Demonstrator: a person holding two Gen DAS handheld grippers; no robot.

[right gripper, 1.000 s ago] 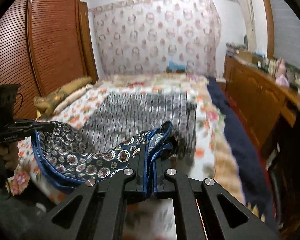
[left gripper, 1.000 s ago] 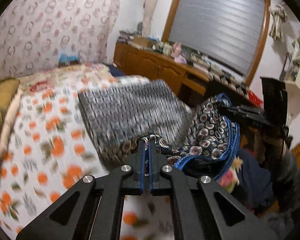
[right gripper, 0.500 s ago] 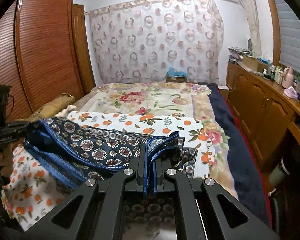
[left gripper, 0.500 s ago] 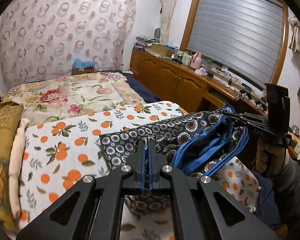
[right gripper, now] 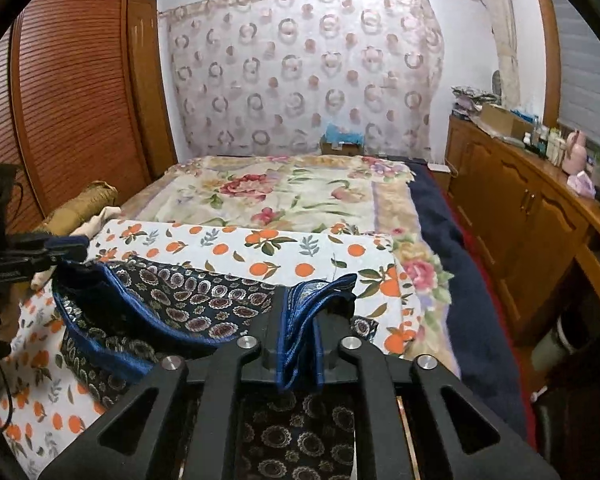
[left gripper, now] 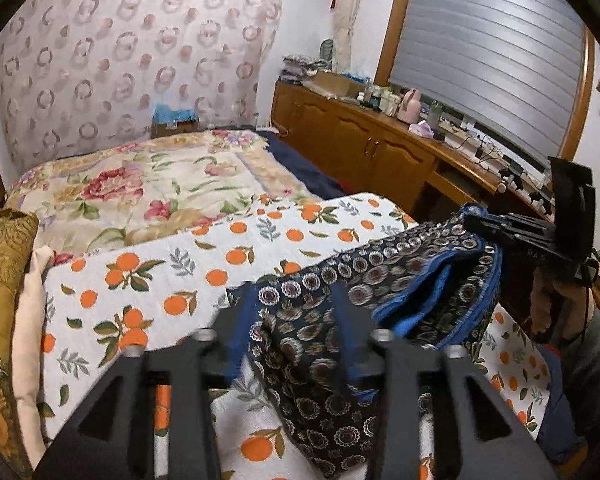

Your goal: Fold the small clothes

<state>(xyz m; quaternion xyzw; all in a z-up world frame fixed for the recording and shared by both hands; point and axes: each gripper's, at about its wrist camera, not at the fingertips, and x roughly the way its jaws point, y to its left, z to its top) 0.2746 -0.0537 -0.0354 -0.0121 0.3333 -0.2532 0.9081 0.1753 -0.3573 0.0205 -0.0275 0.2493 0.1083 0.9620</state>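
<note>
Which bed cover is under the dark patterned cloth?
The white sheet with orange-fruit print, nearest the cameras. The rose-flowered blanket lies farther back and the navy blanket runs along the bed's side; the cloth touches neither.

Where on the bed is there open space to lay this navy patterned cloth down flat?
Free: the orange-print sheet beyond the cloth, up to the floral quilt. Crowded: the left edge by the pillow, and the cluttered sideboard.
</note>
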